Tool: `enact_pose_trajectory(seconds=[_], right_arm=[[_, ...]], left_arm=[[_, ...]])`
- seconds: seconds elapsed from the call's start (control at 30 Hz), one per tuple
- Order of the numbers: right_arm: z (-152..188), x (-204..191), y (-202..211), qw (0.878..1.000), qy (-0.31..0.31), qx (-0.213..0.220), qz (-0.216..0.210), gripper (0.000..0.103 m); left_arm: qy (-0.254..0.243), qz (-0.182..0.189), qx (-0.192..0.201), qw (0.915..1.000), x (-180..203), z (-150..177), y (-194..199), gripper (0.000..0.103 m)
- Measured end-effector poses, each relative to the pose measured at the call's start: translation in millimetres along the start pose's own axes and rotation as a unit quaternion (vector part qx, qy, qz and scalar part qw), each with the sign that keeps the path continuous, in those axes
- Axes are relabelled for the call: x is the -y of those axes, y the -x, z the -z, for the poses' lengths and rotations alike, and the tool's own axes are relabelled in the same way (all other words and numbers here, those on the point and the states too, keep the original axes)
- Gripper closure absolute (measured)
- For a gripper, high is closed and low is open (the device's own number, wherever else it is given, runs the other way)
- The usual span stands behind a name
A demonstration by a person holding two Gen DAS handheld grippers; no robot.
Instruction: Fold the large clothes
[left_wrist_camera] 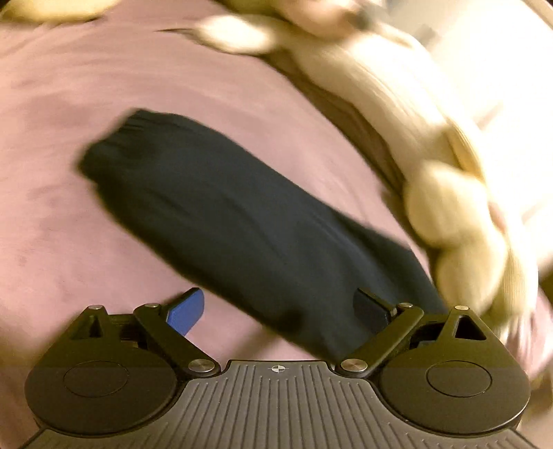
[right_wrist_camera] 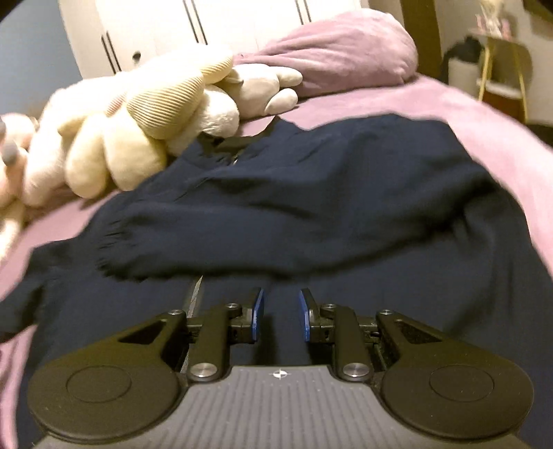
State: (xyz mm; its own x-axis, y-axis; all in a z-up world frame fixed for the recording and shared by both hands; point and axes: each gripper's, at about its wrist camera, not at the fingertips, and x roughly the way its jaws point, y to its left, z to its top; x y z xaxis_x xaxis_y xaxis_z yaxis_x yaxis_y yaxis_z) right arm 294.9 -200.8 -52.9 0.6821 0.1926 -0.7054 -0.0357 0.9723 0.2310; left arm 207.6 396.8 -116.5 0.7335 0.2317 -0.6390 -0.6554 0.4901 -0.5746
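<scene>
A dark navy garment (right_wrist_camera: 311,193) lies spread on a mauve bed sheet (right_wrist_camera: 484,114). One sleeve with a gathered cuff (right_wrist_camera: 114,248) is folded across its body. My right gripper (right_wrist_camera: 281,304) hovers low over the garment's near part; its blue pads stand a narrow gap apart, and I see nothing pinched between them. In the blurred left wrist view, a long navy sleeve or leg of the garment (left_wrist_camera: 224,214) runs diagonally over the sheet (left_wrist_camera: 103,86). My left gripper (left_wrist_camera: 278,304) is wide open above its near end, holding nothing.
Cream plush toys (right_wrist_camera: 138,121) lie against the garment's far left edge; in the left wrist view the plush toys (left_wrist_camera: 380,121) are on the right. A mauve pillow (right_wrist_camera: 345,48) sits at the bed's head, a white wardrobe (right_wrist_camera: 207,20) behind. A gold-legged chair (right_wrist_camera: 501,69) stands beside the bed.
</scene>
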Motion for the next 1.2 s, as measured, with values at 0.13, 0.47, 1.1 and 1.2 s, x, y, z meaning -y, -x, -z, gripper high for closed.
enact_pose_trajectory(seconds=[0.13,0.47,1.1,1.2], right_arm=[[38,17,24,0.997,-0.07,-0.008,-0.031,0.079],[52,23,26,0.994,-0.106,-0.002,-0.031,0.078],[64,29,28,0.992,-0.111,0.028,-0.047,0.078],[64,31,28,0.992,-0.107,0.028,-0.053,0.078]], left_arm=[[0.122,0.03,0.021,0.9918,-41,-25,-10,0.016],[0.187,0.024,0.01,0.982,-63,-48,-29,0.087],[-0.35,0.253,-0.07,0.8993,255,177,37,0.014],[-0.361,0.22,-0.098,0.9009,253,212,27,0.013]])
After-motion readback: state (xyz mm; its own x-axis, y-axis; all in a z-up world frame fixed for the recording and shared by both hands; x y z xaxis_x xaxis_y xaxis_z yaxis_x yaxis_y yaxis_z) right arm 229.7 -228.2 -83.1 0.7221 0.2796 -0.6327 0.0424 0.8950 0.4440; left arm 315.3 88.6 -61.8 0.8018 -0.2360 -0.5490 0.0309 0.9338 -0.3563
